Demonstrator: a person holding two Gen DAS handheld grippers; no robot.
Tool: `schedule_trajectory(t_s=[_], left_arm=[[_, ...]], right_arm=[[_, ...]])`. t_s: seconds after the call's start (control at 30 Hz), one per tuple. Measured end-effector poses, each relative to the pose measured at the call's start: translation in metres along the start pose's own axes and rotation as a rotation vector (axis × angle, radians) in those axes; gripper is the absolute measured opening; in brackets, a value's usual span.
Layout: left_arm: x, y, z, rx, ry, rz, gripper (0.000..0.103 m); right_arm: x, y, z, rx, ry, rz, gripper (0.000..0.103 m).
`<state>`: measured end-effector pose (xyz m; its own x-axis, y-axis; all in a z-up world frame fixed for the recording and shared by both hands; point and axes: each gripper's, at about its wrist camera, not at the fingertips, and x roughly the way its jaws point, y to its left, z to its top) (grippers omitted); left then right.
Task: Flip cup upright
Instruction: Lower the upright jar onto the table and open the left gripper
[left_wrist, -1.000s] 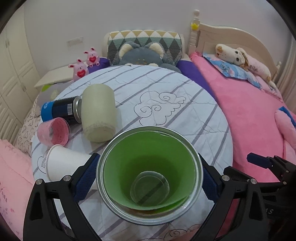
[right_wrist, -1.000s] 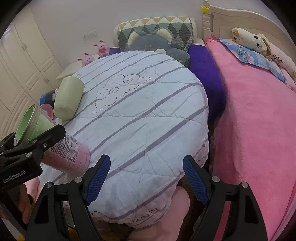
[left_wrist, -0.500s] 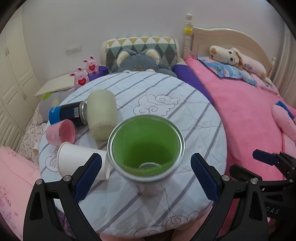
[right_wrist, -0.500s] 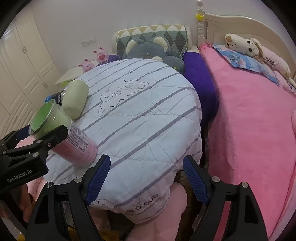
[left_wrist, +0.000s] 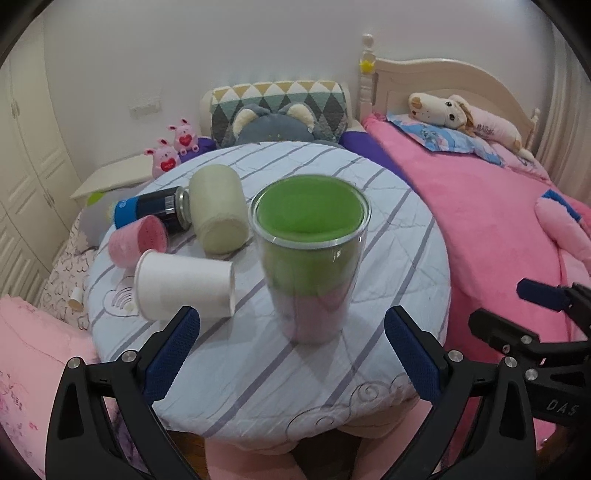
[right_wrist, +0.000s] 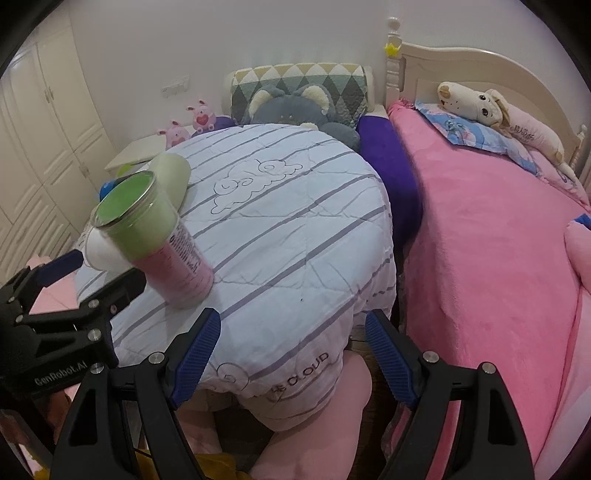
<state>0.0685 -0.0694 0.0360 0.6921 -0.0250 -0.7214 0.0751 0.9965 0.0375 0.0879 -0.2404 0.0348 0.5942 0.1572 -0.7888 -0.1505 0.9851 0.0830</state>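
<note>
A clear tumbler (left_wrist: 308, 254) with a green upper lining and pink lower part stands upright on the round striped table (left_wrist: 388, 236). My left gripper (left_wrist: 291, 354) is open and empty, drawn back just short of the tumbler, its pads apart from it. In the right wrist view the tumbler (right_wrist: 155, 240) stands near the table's left front edge, with the left gripper (right_wrist: 88, 273) beside it. My right gripper (right_wrist: 291, 354) is open and empty, off the table's front edge.
A white paper cup (left_wrist: 184, 286), a pink cup (left_wrist: 136, 240), a cream cup (left_wrist: 218, 208) and a dark blue can (left_wrist: 151, 212) lie on their sides on the table's left. A pink bed (left_wrist: 498, 221) lies right, plush toys (left_wrist: 273, 125) behind.
My left gripper let go of the tumbler, which now stands upright on the table, and pulled back and up from it. The right gripper rose slightly and stayed open.
</note>
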Motion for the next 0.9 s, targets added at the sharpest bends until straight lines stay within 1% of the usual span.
schedule_trajectory(t_s=[0.1, 0.2, 0.33, 0.5, 0.67, 0.77, 0.9], left_arm=[[-0.004, 0.002, -0.01, 0.009, -0.008, 0.018, 0.101], [-0.009, 0.006, -0.019, 0.01, -0.023, 0.014, 0.101], [-0.019, 0.013, -0.029, -0.004, -0.069, 0.018, 0.101], [-0.029, 0.019, -0.038, -0.02, -0.121, 0.019, 0.101], [-0.042, 0.025, -0.051, -0.025, -0.212, 0.012, 0.101], [-0.047, 0.028, -0.057, -0.031, -0.262, 0.021, 0.101], [-0.05, 0.035, -0.065, -0.058, -0.32, 0.025, 0.101]], right_arm=[[-0.005, 0.006, -0.008, 0.0, -0.025, -0.028, 0.082], [-0.01, 0.011, -0.015, -0.007, -0.051, -0.037, 0.082], [-0.016, 0.018, -0.024, -0.025, -0.097, -0.06, 0.082], [-0.024, 0.027, -0.035, -0.037, -0.166, -0.011, 0.082], [-0.028, 0.034, -0.046, -0.047, -0.255, -0.008, 0.082], [-0.029, 0.033, -0.051, -0.027, -0.298, 0.017, 0.082], [-0.028, 0.033, -0.056, -0.023, -0.345, 0.001, 0.082]])
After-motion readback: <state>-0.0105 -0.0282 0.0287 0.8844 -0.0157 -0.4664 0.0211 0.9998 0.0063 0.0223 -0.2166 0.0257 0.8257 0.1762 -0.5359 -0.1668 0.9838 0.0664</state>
